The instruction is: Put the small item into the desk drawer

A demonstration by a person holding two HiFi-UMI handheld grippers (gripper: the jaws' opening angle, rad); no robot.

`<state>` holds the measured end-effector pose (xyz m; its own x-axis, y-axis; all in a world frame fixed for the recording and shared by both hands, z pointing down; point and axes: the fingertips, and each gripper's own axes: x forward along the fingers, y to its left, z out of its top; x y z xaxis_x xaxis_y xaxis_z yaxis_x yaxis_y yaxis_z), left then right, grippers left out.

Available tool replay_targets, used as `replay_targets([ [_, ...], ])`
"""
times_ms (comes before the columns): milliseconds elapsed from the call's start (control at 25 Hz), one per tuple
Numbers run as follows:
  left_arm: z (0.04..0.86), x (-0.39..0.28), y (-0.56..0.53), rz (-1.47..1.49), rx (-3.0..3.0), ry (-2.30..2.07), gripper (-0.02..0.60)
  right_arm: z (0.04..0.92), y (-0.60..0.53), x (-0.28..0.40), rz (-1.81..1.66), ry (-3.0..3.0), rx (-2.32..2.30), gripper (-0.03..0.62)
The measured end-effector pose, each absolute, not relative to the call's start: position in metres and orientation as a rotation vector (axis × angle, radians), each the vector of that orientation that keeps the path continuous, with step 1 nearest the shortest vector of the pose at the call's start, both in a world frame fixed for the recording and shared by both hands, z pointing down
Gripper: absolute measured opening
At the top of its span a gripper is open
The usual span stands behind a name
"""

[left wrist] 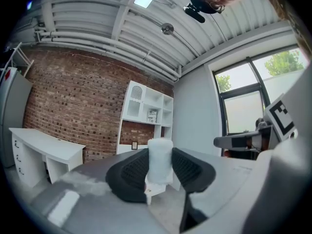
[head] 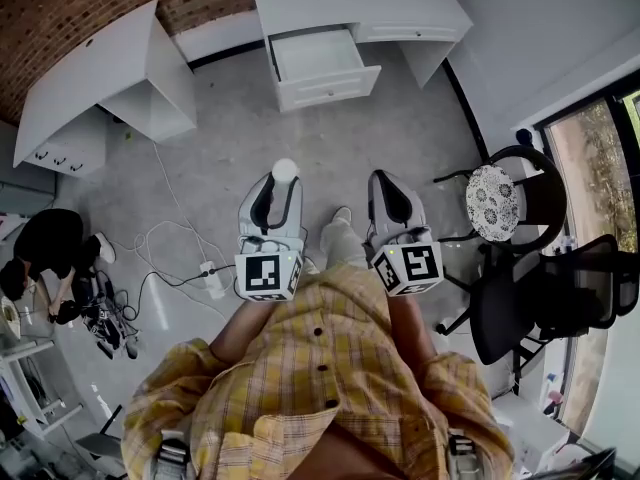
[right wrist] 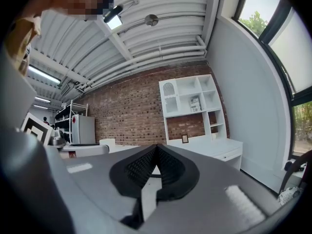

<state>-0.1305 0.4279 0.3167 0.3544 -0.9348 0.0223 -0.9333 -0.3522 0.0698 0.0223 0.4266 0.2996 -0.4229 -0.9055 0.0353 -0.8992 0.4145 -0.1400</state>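
Carrying stage: the person stands well short of the white desk [head: 400, 8], whose drawer [head: 318, 56] is pulled out and looks bare inside. The left gripper [head: 272, 200] is clamped on the small item [head: 285, 171], its ribbed black pads pressing the item's two sides. The right gripper [head: 392, 200] has its jaws together with nothing between them. To do this step well, I would judge that the left gripper should come over the middle of the drawer rather than its front lip. It should then be lowered until the item is close to the drawer floor and only then opened, since a rounded piece let go from height could roll or bounce out. The power strip [head: 213, 281] and its cable on the floor just to the left are things to step clear of. The item is a pale, whitish, upright cylinder with a rounded top that stands proud of the pads. A small white tab shows beneath it in the left gripper view. Its material cannot be told.
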Motion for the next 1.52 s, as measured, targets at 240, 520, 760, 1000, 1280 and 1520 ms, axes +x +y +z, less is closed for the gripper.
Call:
replay_targets([
  [240, 0.323, -0.139, 0.41, -0.03, 2.524, -1.749, 0.161, 0.302, 0.408, 0.005, -0.263, 2.621, -1.536, -0.003],
  [520, 0.33, -0.143, 0.353, 0.025, 2.542, -1.758, 0.161, 0.308, 0.351, 0.007, -0.304, 2.565, -1.515, -0.003],
  [760, 0.329, -0.143, 0.291, 0.04, 2.545, -1.758, 0.161, 0.308, 0.288, 0.002, -0.349, 2.564, -1.466, -0.003],
  [1000, 0.32, -0.137, 0.222, 0.042, 2.539, -1.743, 0.161, 0.296, 0.219, 0.009, -0.377, 2.568, -1.439, -0.002],
  [1280, 0.321, -0.119, 0.144, 0.077, 2.549, -1.723, 0.161, 0.299, 0.142, 0.022, -0.368, 2.593, -1.43, -0.002],
  [1520, 0.323, -0.107, 0.087, 0.101, 2.548, -1.69, 0.161, 0.303, 0.086, 0.026, -0.367, 2.633, -1.411, -0.002],
])
